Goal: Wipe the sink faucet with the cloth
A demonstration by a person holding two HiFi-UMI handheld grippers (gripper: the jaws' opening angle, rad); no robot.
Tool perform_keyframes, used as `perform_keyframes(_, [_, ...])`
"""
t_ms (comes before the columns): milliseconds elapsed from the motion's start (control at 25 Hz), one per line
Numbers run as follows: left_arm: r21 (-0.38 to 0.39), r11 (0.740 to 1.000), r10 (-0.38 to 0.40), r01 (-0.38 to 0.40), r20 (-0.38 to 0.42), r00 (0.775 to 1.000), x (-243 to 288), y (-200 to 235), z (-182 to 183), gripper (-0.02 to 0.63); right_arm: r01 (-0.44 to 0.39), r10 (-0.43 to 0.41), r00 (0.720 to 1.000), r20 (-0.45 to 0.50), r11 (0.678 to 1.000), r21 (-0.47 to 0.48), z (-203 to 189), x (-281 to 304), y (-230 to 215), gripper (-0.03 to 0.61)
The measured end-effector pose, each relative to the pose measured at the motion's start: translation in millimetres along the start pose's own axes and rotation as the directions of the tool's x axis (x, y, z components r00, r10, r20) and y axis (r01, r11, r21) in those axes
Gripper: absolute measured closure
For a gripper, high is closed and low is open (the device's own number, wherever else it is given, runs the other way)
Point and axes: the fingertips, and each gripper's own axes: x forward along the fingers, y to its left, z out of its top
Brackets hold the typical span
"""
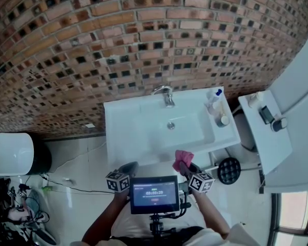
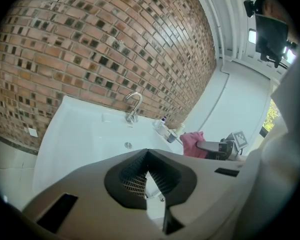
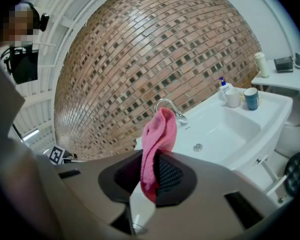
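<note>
The right gripper (image 3: 152, 174) is clenched on the pink cloth (image 3: 159, 134). The cloth's long axis stands up out of the jaws, its free end pointing toward the far faucet (image 3: 171, 109) (well apart from it). The left gripper (image 2: 147, 170) is closed and empty, near the white sink (image 1: 124, 132).

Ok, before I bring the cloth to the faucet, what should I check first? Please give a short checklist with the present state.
1. Cloth gripped by the right gripper: ok, pinched between its jaws, end sticking up.
2. Left gripper free: ok, jaws together, nothing between.
3. Way to the faucet: ok, the sink basin ahead is bare.
4. Cloth on the faucet: not ok, both grippers are before the sink's front edge.
5. Bottle and cups clear of the faucet: ok, they stand apart in the right corner.
6. Faucet wet or dry: cannot tell.
</note>
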Motion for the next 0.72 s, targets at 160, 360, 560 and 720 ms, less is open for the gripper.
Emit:
perform_keyframes(160, [0.008,1.000,-0.009,0.009,-0.009,1.000,0.8,-5.9,-0.1,0.620,0.004,-0.004,1.000,0.004,1.000,0.004,-2.2,-1.2,1.4,0.514])
perform_keyframes(360, [-0.008,1.000,-0.008,0.007,-0.015,1.000,2.8,-4.2,-4.9,0.620,0.018,-0.018,1.000,0.008,1.000,0.002,-4.2,-5.6,-0.5,0.514])
perform_keyframes(560, [-0.003,1.000,-0.009,0.009,-0.017,1.000,4.5,-4.6,-6.9,0.620,0.119,-0.116,0.992,0.047,0.991,-0.058,-1.0,-15.4,-13.6,0.517])
perform_keyframes(720, [0.004,1.000,-0.014,0.014,-0.023,1.000,5.6,-9.6,-6.0,0.620,0.131,-0.124,0.989,0.079,0.987,-0.090,8.8,-21.5,-15.8,0.518])
